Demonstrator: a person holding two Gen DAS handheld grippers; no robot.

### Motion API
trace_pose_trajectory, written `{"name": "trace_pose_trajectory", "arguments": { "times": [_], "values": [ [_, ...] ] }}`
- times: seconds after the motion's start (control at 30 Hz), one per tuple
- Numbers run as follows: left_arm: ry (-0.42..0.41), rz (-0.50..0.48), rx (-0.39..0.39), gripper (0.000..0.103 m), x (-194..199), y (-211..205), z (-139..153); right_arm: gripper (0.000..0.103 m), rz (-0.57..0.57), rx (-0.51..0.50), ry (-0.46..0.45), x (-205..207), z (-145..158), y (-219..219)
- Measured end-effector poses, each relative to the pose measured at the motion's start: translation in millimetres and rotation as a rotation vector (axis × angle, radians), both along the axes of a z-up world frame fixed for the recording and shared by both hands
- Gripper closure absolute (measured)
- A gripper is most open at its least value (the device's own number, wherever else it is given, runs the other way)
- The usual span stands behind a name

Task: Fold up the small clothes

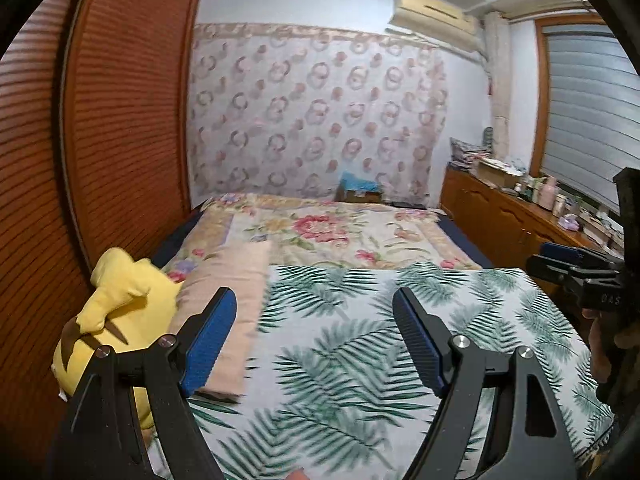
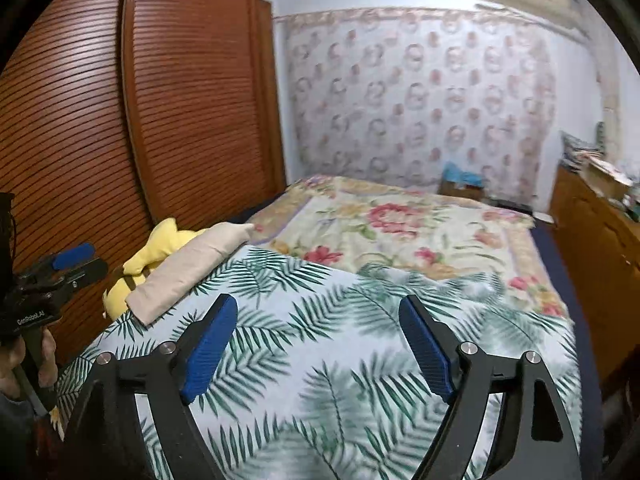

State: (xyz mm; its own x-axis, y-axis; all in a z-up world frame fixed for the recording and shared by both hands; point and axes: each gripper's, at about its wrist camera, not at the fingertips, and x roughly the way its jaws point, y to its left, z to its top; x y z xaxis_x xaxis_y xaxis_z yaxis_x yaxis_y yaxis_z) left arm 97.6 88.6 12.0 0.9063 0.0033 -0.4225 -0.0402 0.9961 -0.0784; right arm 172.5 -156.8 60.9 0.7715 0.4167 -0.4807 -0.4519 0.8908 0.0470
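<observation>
Bedroom scene, two wrist views; landmark is the palm-leaf sheet (image 1: 360,360) spreading over the near end of a bed (image 1: 460,236).

Left claw (image 1: 314,344) is hovering over the sheet w/ its blue pads wide apart; nothing is sitting between them. Right claw (image 2: 318,346) is likewise hanging above the sheet, spread wide and gripping nothing; in the left view it is showing at the sheet's right edge, and in the right view the left claw is showing off the sheet's left edge, a hand (image 2: 44,356) wrapping its handle.

The task's thing, a folded beige cloth (image 1: 228,296), is lying flat along the sheet's left edge, running lengthwise toward the far end of the bed; no claw is touching it. A yellow plush toy (image 1: 120,300) is lying just beside the cloth, further off the sheet's left side, against a slatted wooden wardrobe (image 1: 128,120).

Beyond the sheet's far edge a floral quilt (image 1: 320,232) is covering the rest of the bed; behind that a rose-patterned hanging (image 1: 316,112) is covering the wall. Right of the sheet a wooden sideboard (image 1: 500,216) is carrying clutter, too small to tell apart; an air-con unit (image 1: 436,12) is hanging high above it.
</observation>
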Motion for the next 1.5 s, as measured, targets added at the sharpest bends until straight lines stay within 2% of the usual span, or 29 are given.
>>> {"name": "trace_pose_trajectory", "arguments": {
  "times": [0.27, 0.67, 1.5],
  "values": [
    [-0.034, -0.07, 0.023, 0.022, -24, -49, 22, 0.018, -0.111, 0.05, -0.079, -94, 13, -21],
    [-0.048, -0.07, 0.042, 0.022, -62, -81, 37, 0.018, -0.179, 0.1, -0.145, -170, 3, -14],
    [-0.056, -0.046, 0.055, 0.021, -70, -84, 38, 0.018, -0.188, 0.102, -0.149, -163, -2, -17]
  ]
}}
